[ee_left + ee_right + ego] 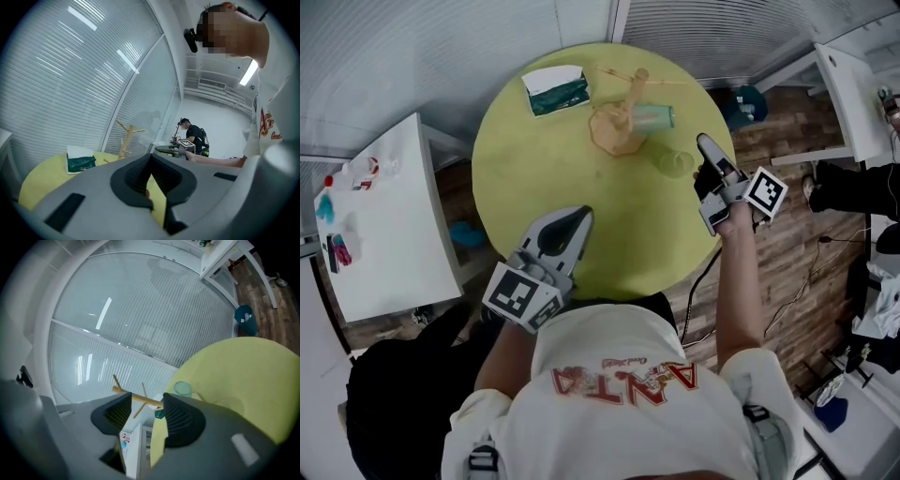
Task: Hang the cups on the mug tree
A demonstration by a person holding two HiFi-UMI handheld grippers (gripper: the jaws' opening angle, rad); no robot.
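The wooden mug tree [623, 108] stands at the far side of the round yellow-green table [534, 178]. A green cup [654, 116] lies sideways against it, seemingly on a peg. A pale translucent cup [675, 161] sits on the table in front of the tree. My right gripper [706, 145] hovers just right of that cup, open and holding nothing. Its own view shows the tree [136, 399] between its jaws and the green cup [182, 389] beyond. My left gripper [579, 217] is over the near table edge, shut and empty, pointing toward the tree [125, 138].
A tissue box [555, 90] lies at the table's far left. A white side table [384, 216] with small items stands on the left, a blue bin [741, 103] and a white desk [853, 84] on the right. Cables cross the wood floor. Another person [194, 136] stands far off.
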